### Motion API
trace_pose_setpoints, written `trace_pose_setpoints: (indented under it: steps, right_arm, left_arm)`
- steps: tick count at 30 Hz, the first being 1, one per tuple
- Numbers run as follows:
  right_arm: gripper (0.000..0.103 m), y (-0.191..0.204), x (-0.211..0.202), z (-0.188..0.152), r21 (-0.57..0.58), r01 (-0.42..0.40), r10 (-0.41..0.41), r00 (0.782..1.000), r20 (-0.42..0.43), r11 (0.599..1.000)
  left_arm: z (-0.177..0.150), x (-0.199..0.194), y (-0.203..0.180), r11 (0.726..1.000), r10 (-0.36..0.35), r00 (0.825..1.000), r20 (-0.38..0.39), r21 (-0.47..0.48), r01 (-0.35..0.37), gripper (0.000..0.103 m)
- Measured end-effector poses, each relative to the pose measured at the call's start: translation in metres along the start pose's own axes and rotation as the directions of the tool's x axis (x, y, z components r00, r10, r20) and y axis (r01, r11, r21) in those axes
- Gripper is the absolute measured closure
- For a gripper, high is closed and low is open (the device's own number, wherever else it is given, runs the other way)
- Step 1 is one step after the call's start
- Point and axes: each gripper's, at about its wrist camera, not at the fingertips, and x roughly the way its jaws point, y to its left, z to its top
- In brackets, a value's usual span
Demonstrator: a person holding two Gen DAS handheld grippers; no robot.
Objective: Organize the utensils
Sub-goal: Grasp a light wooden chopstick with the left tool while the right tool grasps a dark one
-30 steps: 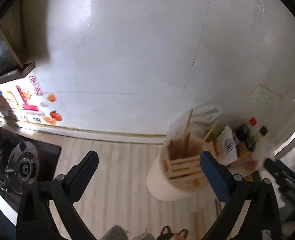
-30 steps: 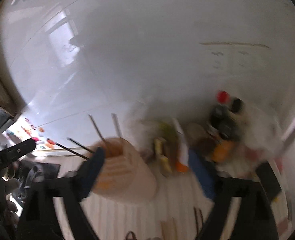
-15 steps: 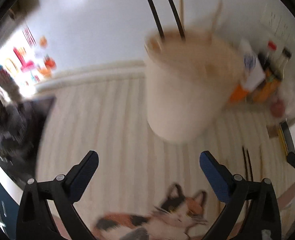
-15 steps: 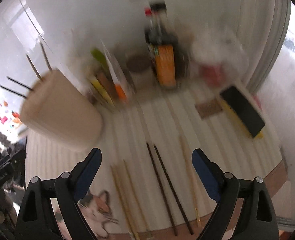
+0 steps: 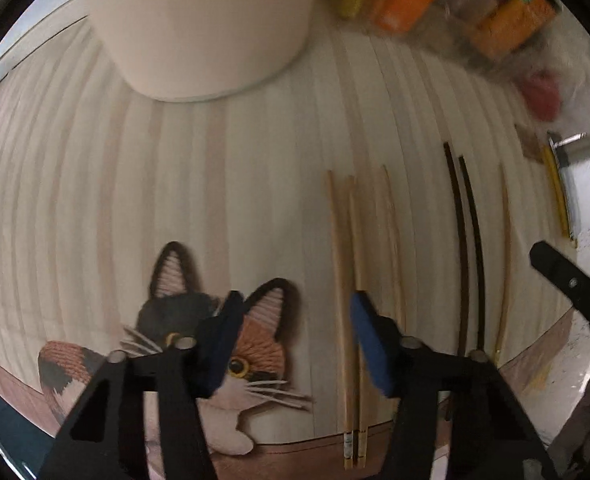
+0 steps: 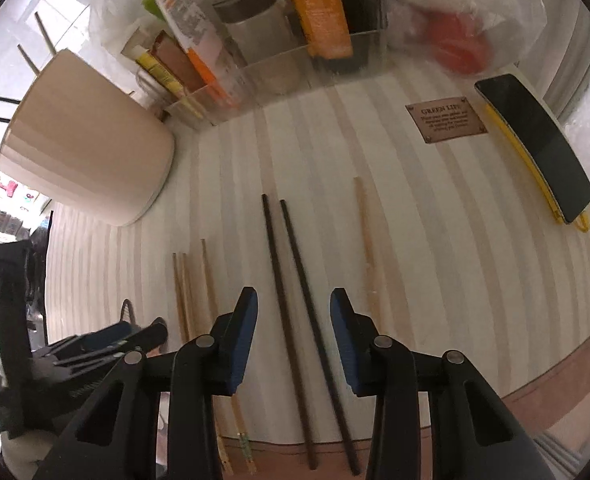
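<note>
Both grippers had dropped from the wall view to the mat (image 6: 375,140). Right gripper (image 6: 294,330) was closing around the dark chopsticks (image 6: 295,280), not yet clamped. Left gripper (image 5: 293,334) was closing beside the pale chopsticks (image 5: 345,280), holding nothing. Holder (image 6: 83,148) stood apart; pickup imminent.

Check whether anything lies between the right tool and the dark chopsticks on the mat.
Nothing visible does. The right tool hangs over the dark chopsticks, which lie bare on the mat between its closing jaws, not yet pinched. The pale chopsticks lie off to either side.
</note>
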Motion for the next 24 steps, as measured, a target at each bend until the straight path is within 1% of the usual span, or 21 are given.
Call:
trace_pose_setpoints:
  steps: [2, 4, 6, 7, 9, 10, 11, 12, 14, 17, 19, 21, 24]
  right_arm:
    - [0.063, -0.006, 0.001, 0.002, 0.004, -0.004, 0.004, 1.000, 0.002, 1.000]
    - [0.063, -0.014, 0.005, 0.004, 0.019, -0.007, 0.007, 1.000, -0.014, 1.000]
    - [0.063, -0.019, 0.007, 0.005, 0.022, -0.013, 0.013, 1.000, -0.021, 1.000]
    - [0.063, -0.020, 0.008, 0.005, 0.016, -0.005, 0.005, 1.000, -0.023, 1.000]
    - [0.063, -0.024, 0.012, 0.006, 0.016, -0.006, 0.007, 0.999, -0.037, 1.000]
    - [0.063, -0.026, 0.015, 0.006, 0.017, -0.008, 0.009, 0.999, -0.047, 1.000]
    - [0.063, -0.026, 0.017, 0.006, 0.015, -0.006, 0.007, 0.999, -0.054, 1.000]
    - [0.063, -0.027, 0.019, 0.007, 0.007, -0.003, 0.003, 0.998, -0.064, 1.000]
    - [0.063, -0.025, 0.022, 0.007, -0.006, -0.004, 0.003, 0.997, -0.074, 1.000]
    - [0.063, -0.022, 0.027, 0.008, -0.030, -0.003, 0.000, 0.995, -0.100, 1.000]
    - [0.063, -0.016, 0.033, 0.009, -0.066, 0.001, -0.010, 0.992, -0.126, 0.998]
    - [0.063, -0.007, 0.041, 0.008, -0.111, 0.010, -0.028, 0.988, -0.153, 0.994]
    - [0.063, 0.001, 0.054, 0.005, -0.150, 0.020, -0.050, 0.978, -0.201, 0.988]
  left_arm:
    - [0.000, 0.006, -0.007, 0.999, 0.034, 0.999, -0.009, 0.014, -0.034, 0.069]
    - [-0.001, 0.006, -0.011, 0.999, 0.036, 0.999, 0.000, 0.012, -0.036, 0.070]
    - [-0.002, 0.009, -0.015, 0.999, 0.044, 0.999, -0.002, 0.021, -0.044, 0.079]
    - [-0.003, 0.010, -0.016, 0.999, 0.040, 0.999, -0.001, 0.022, -0.040, 0.081]
    - [-0.005, 0.010, -0.021, 0.998, 0.064, 0.998, 0.006, 0.028, -0.065, 0.081]
    - [-0.005, 0.010, -0.022, 0.998, 0.061, 0.998, 0.011, 0.034, -0.062, 0.095]
    - [-0.006, 0.010, -0.022, 0.997, 0.063, 0.998, 0.008, 0.036, -0.063, 0.098]
    - [-0.007, 0.012, -0.027, 0.997, 0.070, 0.998, 0.009, 0.037, -0.070, 0.099]
    - [-0.009, 0.012, -0.023, 0.994, 0.099, 0.995, 0.014, 0.046, -0.099, 0.099]
    - [-0.013, 0.009, 0.001, 0.993, 0.120, 0.993, 0.015, 0.014, -0.120, 0.099]
    - [-0.013, 0.006, 0.020, 0.991, 0.132, 0.991, 0.011, -0.024, -0.132, 0.099]
    - [-0.014, 0.005, 0.035, 0.990, 0.134, 0.991, 0.010, -0.050, -0.133, 0.099]
    - [-0.019, 0.002, 0.055, 0.988, 0.132, 0.991, 0.009, -0.082, -0.131, 0.099]
